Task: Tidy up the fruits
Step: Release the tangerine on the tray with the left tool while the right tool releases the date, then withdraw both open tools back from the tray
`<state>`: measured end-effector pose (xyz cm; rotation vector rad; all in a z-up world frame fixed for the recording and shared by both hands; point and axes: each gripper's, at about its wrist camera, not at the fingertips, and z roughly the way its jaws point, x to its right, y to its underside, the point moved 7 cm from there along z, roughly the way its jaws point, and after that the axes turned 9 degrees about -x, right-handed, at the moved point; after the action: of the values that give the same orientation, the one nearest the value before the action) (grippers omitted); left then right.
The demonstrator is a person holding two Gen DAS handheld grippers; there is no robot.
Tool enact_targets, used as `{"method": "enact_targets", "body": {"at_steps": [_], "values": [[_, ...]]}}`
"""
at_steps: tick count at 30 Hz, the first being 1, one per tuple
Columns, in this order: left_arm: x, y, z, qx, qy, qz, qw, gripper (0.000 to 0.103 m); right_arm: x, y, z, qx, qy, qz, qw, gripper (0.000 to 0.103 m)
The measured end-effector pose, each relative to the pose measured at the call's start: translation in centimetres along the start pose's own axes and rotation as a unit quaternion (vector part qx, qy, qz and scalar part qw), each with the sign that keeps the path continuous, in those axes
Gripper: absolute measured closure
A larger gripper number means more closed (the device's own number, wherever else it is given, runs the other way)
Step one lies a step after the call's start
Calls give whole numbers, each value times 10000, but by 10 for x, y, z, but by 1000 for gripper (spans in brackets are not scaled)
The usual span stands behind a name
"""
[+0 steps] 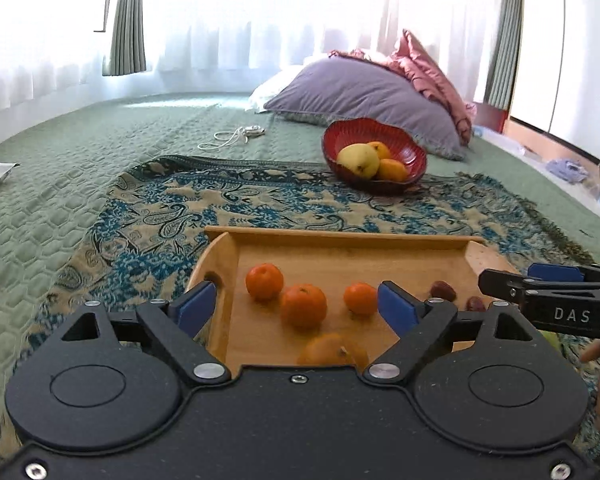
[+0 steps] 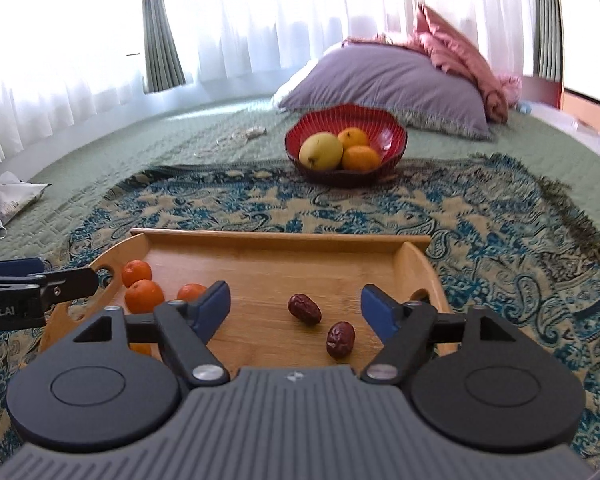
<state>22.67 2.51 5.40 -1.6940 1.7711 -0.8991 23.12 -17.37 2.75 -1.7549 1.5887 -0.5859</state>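
Four tangerines [image 1: 303,305] sit low in the left view on the wooden tray [image 1: 340,240], and two wrinkled dates [image 2: 305,309] lie at lower centre of the right view; the tangerines look light, round and apt to roll, best pinched across the middle with gentle pressure (soft skin bruises). The left gripper [image 1: 296,306] and right gripper [image 2: 296,308] both hang spread wide, holding nothing. The red bowl [image 2: 392,136], upper centre, already holds a pear [image 2: 321,151] and oranges [image 2: 360,158].
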Motion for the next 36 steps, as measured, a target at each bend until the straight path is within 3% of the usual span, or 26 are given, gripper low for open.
{"method": "enact_targets", "body": {"at_steps": [16, 23, 36], "values": [[13, 60, -47, 197, 10, 212, 9996, 12, -15, 47, -60, 738, 253, -304, 9965, 13], [15, 97, -35, -98, 92, 144, 9998, 11, -16, 81, -71, 822, 358, -298, 9955, 12], [6, 129, 1, -505, -316, 83, 9982, 11, -15, 132, -47, 508, 611, -413, 9960, 4]]}}
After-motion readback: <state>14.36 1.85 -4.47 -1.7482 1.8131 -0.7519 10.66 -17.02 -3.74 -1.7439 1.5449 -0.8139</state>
